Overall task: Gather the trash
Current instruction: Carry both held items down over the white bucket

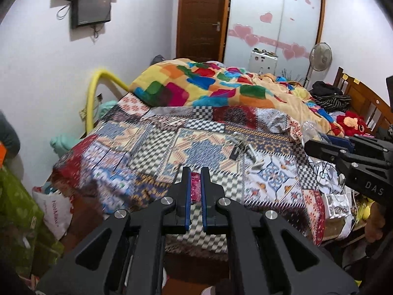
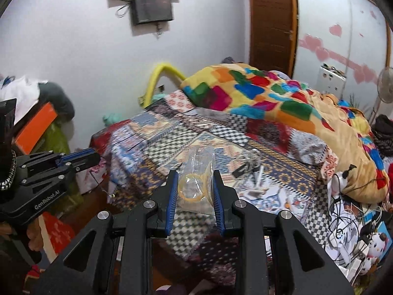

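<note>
My left gripper (image 1: 195, 172) is shut on a pink patterned wrapper (image 1: 195, 186), held above the near edge of the bed. My right gripper (image 2: 194, 175) is shut on a clear plastic bag (image 2: 196, 172) with a yellow ring printed on it, also above the bed's near edge. In the left wrist view the right gripper (image 1: 319, 145) shows at the right edge with the clear bag (image 1: 310, 129) at its tips. In the right wrist view the left gripper (image 2: 94, 157) shows at the left with the pink wrapper (image 2: 94, 170) hanging below it.
The bed has a patterned patchwork cover (image 1: 152, 142) and a bright blanket (image 1: 221, 86) heaped behind. Small grey items (image 1: 242, 148) lie mid-bed. Cables and soft toys (image 2: 353, 221) crowd the right side. A white bag (image 1: 55, 211) and green bundle (image 1: 19, 211) sit left.
</note>
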The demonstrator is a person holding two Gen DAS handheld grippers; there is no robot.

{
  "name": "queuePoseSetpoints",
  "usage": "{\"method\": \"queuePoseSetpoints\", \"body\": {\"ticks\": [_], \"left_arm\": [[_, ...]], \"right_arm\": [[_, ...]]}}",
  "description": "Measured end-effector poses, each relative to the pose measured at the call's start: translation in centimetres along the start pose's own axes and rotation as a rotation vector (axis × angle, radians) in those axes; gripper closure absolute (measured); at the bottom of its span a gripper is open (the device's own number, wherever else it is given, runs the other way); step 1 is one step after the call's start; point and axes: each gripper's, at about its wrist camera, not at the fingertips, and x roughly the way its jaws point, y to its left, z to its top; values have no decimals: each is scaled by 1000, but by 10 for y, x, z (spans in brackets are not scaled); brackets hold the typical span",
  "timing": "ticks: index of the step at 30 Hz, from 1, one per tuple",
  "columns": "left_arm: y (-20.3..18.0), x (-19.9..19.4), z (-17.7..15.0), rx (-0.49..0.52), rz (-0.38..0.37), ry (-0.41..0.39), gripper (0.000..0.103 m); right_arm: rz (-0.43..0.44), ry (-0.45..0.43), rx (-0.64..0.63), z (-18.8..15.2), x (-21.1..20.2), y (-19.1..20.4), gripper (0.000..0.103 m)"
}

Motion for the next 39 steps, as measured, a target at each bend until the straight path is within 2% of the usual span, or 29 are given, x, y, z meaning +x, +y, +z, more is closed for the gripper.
{"method": "queuePoseSetpoints", "body": {"ticks": [8,21,28,39], "left_arm": [[45,-22,-47,-68,39,36,98],[120,-38,-117,-212,105,103,98],[158,-27,-155,-298,132,173,98],[193,9,-212,-404,178,295,98]], "right_arm": [[69,32,-53,-19,4,55,79],[179,142,-119,-55,43,131,79],[227,242,-155,-76,80,165,79],[304,437,-189,-110,148,209,79]]}}
